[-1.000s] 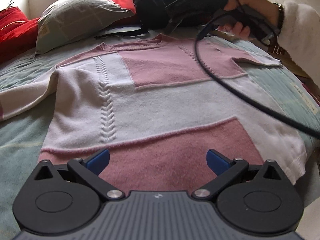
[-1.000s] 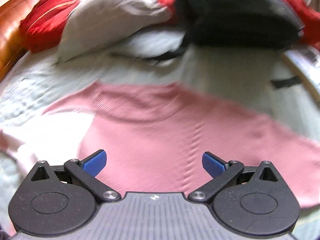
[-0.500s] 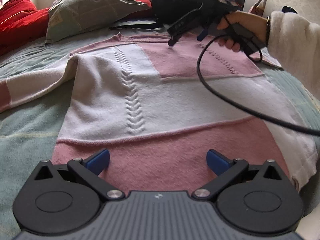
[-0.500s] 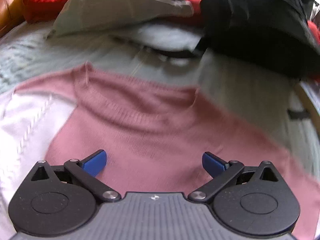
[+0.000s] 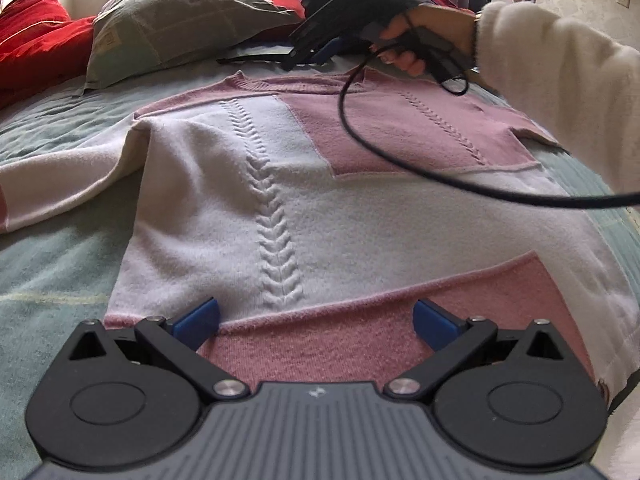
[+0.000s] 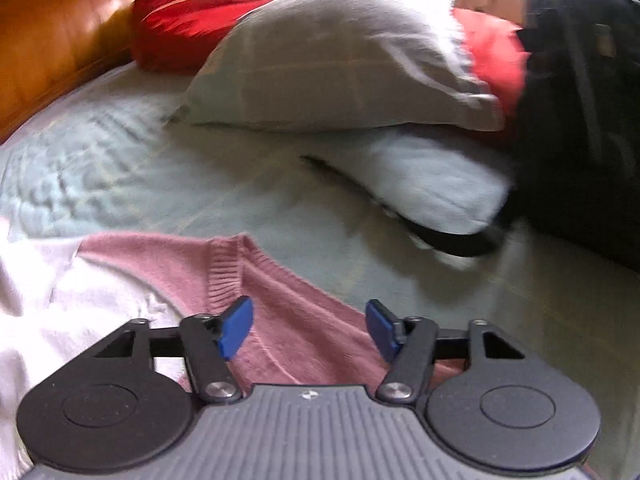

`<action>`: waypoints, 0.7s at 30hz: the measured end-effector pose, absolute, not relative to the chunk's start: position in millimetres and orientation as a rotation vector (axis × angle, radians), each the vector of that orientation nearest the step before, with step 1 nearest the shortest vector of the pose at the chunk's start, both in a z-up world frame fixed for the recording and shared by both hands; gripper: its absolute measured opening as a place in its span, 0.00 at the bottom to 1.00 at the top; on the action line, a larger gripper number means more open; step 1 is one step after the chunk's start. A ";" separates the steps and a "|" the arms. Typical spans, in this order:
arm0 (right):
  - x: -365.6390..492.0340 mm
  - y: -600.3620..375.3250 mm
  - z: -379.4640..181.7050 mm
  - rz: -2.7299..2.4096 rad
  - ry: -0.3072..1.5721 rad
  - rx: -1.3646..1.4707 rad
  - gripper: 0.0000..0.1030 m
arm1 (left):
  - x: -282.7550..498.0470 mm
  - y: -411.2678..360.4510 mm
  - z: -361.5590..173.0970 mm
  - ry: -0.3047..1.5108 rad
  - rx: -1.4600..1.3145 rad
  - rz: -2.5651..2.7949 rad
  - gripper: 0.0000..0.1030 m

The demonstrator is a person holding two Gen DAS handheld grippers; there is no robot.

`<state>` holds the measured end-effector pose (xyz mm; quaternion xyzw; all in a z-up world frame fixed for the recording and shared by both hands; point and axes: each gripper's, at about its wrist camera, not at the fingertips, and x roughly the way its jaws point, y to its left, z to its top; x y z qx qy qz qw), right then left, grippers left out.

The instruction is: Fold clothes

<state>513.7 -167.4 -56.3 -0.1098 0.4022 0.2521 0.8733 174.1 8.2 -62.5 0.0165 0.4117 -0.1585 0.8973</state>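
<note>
A pink and white knit sweater (image 5: 280,184) lies flat, front up, on the pale green bedspread (image 5: 52,272). My left gripper (image 5: 316,322) is open, low over the pink hem band, with nothing between its blue pads. A hand in a fluffy white sleeve (image 5: 552,92) holds my right gripper (image 5: 316,48) at the far neckline. In the right wrist view the right gripper (image 6: 308,326) is open with its jaws partly drawn in. It sits over the ribbed collar and pink shoulder of the sweater (image 6: 280,300). The left sleeve trails off to the left.
A grey pillow (image 5: 180,20), red cushions (image 5: 36,36) and a black backpack (image 6: 580,100) crowd the head of the bed. A smaller pale pillow (image 6: 432,176) lies beside a black strap. A black cable (image 5: 400,152) loops over the sweater. A brown headboard (image 6: 52,40) stands far left.
The right gripper has slid to the collar edge of the sweater and its jaws have narrowed. The left gripper has stayed over the hem, shifting slightly.
</note>
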 end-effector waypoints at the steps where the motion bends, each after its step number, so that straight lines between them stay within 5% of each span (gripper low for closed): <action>1: 518.6 -163.1 -59.2 0.543 0.840 -0.240 0.64 | 174.5 8.6 -63.0 0.851 0.032 -0.331 0.99; 6: 529.8 -148.4 -78.2 0.549 0.840 -0.335 0.63 | 177.0 11.1 -64.1 0.844 0.018 -0.337 0.99; 7: 530.3 -147.6 -80.5 0.556 0.842 -0.338 0.57 | 177.0 11.4 -64.2 0.843 0.016 -0.338 0.99; 10: 520.3 -145.1 -77.6 0.585 0.829 -0.351 0.10 | 176.6 12.0 -64.8 0.838 0.022 -0.347 0.99; 21: 525.8 -133.5 -79.1 0.434 0.777 -0.369 0.10 | 176.1 11.8 -64.3 0.839 0.019 -0.341 0.99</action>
